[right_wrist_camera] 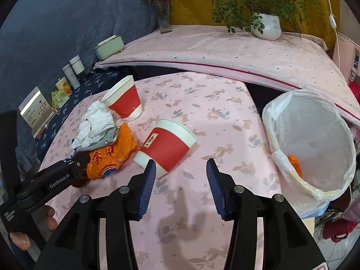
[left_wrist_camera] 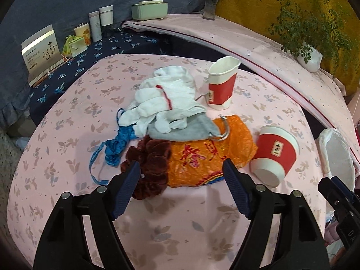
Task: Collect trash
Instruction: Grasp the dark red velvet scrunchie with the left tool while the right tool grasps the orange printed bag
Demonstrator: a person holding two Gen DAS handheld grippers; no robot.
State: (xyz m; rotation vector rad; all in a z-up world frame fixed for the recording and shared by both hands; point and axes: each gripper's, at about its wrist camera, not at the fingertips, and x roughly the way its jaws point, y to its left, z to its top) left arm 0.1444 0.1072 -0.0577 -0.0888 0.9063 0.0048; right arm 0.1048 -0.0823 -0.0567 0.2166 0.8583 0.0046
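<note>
On the pink floral tablecloth point(left_wrist_camera: 67, 135) lies a heap: an orange plastic wrapper point(left_wrist_camera: 202, 157) point(right_wrist_camera: 112, 153), a brown velvet scrunchie point(left_wrist_camera: 150, 164), a blue ribbon point(left_wrist_camera: 117, 144), white gloves point(left_wrist_camera: 166, 99) point(right_wrist_camera: 94, 121) and a grey pouch point(left_wrist_camera: 186, 132). One red-and-white paper cup point(left_wrist_camera: 221, 85) point(right_wrist_camera: 123, 101) stands upright; another point(left_wrist_camera: 273, 155) point(right_wrist_camera: 166, 146) lies on its side. My left gripper point(left_wrist_camera: 182, 168) is open just before the scrunchie and wrapper. My right gripper point(right_wrist_camera: 181, 166) is open, empty, just near of the fallen cup. A white-lined bin point(right_wrist_camera: 315, 144) at the right holds an orange scrap point(right_wrist_camera: 293, 160).
A shelf at the left carries boxes, tins and bottles point(left_wrist_camera: 99, 24). A pink padded ledge point(right_wrist_camera: 225, 49) behind holds a flower vase point(right_wrist_camera: 163, 20), a green box point(right_wrist_camera: 109, 46) and a potted plant point(right_wrist_camera: 266, 25). The bin also shows at the right edge of the left wrist view point(left_wrist_camera: 337, 155).
</note>
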